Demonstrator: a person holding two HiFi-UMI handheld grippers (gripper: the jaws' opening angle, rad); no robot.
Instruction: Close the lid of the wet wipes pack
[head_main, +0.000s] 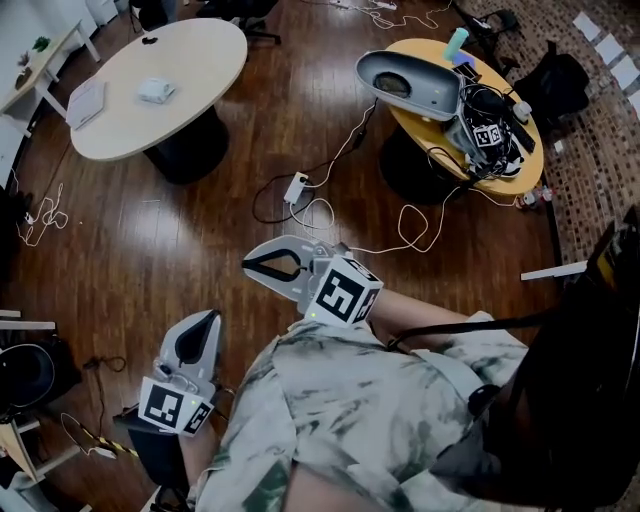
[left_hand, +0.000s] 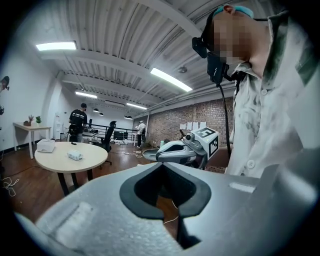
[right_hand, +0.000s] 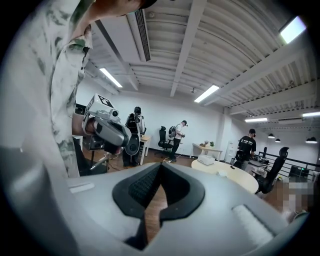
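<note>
Both tools are tucked in by the person's chest. The left tool (head_main: 207, 320) has its jaws pressed together, empty. The right tool (head_main: 252, 265) is just the same, tips meeting on nothing. The wet wipes pack (head_main: 155, 90) lies well apart, inboard of the round worktop's rim (head_main: 215, 95). Open wooden floor (head_main: 140, 240) lies between, with cables (head_main: 320, 215) trailing off to the right.

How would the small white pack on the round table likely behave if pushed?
The pack looks small, low and rounded, so it is probably light and squashy rather than stiff. Lying flat on the smooth round table, it would likely slide when pushed sideways, not roll or tip.
</note>
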